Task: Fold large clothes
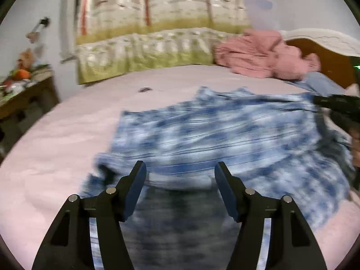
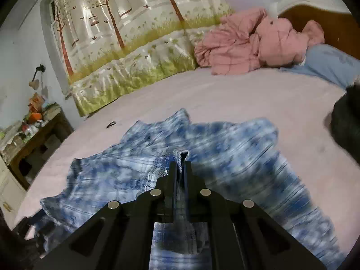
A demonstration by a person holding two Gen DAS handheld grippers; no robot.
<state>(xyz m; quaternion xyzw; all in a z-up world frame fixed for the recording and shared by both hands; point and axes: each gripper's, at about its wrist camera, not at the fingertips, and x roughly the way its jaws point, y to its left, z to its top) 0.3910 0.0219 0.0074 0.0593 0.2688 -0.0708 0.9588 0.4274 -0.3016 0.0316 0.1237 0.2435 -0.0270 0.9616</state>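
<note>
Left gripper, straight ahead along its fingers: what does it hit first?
Most likely the blue-and-white garment spread on the pink bedsheet. The left gripper is open, angled down, with only that cloth ahead of its fingers. Motion blur leaves depth unclear.

In front of me is a wide bed with a pale pink sheet, and at its far right stands a brown wooden headboard. On the far wall hangs a shiny curtain printed with trees, birdcages and green grass. At the left, beside a pale blue wall, a dark wooden table is crowded with small things I cannot tell apart.
</note>
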